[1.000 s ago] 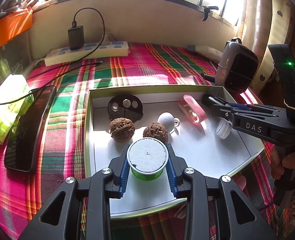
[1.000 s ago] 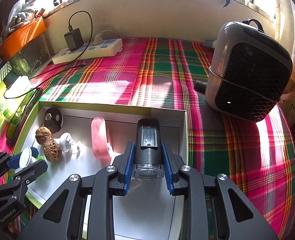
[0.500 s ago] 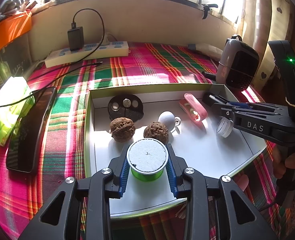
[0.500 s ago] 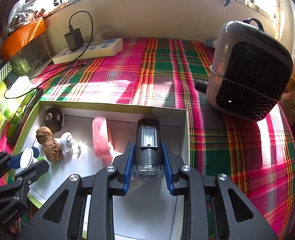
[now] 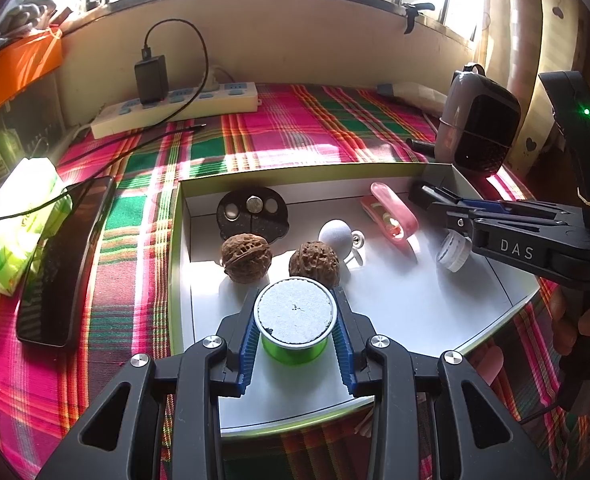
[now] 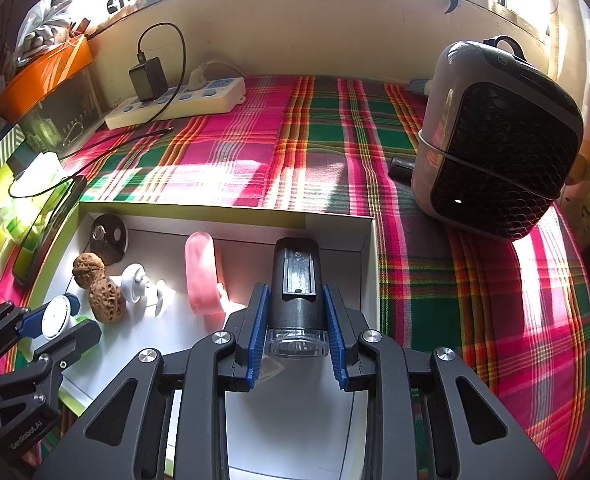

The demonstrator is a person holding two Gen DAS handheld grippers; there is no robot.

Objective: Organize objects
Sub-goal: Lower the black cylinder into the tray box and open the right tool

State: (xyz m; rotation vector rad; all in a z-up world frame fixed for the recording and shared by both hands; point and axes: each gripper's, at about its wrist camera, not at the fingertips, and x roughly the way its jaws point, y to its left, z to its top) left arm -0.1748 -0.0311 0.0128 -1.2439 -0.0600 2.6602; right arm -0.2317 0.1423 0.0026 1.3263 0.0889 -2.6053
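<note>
Holding both loads over tray [image 5: 491,276]; release low, one at a time. Left gripper [image 5: 294,322] clamped on green spool [image 5: 294,320], at tray's 7 o'clock, just behind walnuts [image 5: 313,264]; set down upright, clear of nuts. Right gripper [image 6: 296,330] clamped on black torch [image 6: 297,280], at tray's 2 o'clock, right of pink case [image 6: 202,276]; lay parallel to wall. Versus earlier frames: both grips, hands, tray contents unchanged; only slight view drift.

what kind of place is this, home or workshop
Most likely a home: a table under a window, covered with a plaid tablecloth, holding a power strip, a small heater and a tray of odds and ends.
</note>
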